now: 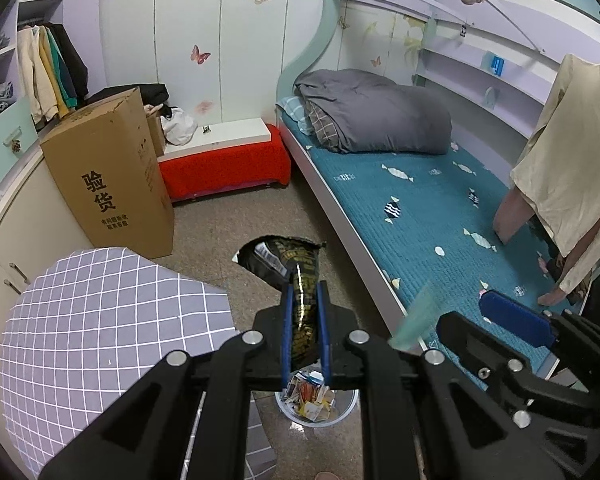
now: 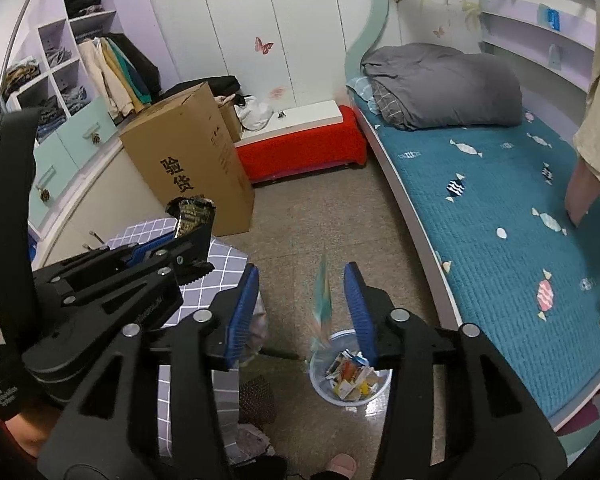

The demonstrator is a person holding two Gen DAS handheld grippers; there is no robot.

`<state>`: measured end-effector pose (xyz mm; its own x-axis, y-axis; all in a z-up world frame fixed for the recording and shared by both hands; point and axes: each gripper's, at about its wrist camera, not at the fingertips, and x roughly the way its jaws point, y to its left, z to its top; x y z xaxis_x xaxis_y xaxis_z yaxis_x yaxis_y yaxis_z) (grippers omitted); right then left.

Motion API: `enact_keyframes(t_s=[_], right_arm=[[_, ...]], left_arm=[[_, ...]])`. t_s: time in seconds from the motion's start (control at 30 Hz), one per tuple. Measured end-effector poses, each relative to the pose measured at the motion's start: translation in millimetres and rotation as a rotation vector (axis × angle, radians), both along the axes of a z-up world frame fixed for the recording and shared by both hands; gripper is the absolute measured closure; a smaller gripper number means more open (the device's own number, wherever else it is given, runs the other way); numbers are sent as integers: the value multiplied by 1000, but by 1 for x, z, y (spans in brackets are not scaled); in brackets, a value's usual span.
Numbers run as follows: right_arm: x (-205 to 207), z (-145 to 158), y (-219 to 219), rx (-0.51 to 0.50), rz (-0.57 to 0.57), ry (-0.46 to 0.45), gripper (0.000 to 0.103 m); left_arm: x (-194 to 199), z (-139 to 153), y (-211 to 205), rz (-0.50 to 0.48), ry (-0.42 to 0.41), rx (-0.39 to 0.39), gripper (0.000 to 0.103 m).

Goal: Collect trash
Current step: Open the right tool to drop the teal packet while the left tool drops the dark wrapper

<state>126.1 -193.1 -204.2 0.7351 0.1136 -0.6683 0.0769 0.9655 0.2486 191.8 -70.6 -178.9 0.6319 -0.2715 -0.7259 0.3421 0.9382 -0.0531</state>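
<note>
Below both grippers, clear bin holds crumpled wrappers, perhaps paper.

We see both views evenly and fairly brightly lit by soft indoor light, with no hard shadows on the floor. Fisheye distortion bends the bed and the wardrobe into curves, and the corners fall black. A greenish scrap is smeared by motion blur; a glare streak shines on the dark wrapper.
</note>
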Motion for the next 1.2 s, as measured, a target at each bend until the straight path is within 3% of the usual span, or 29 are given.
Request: enact_keyframes(t_s=[1.03,1.2], right_arm=[[-5,12,-37,-14,-98,-38,52],[-9,13,-40,-14,-113,-48,51]], left_arm=[[10,0,-25,-72,-33,5,91],[9,0,-26,-72,-46,-1,86]])
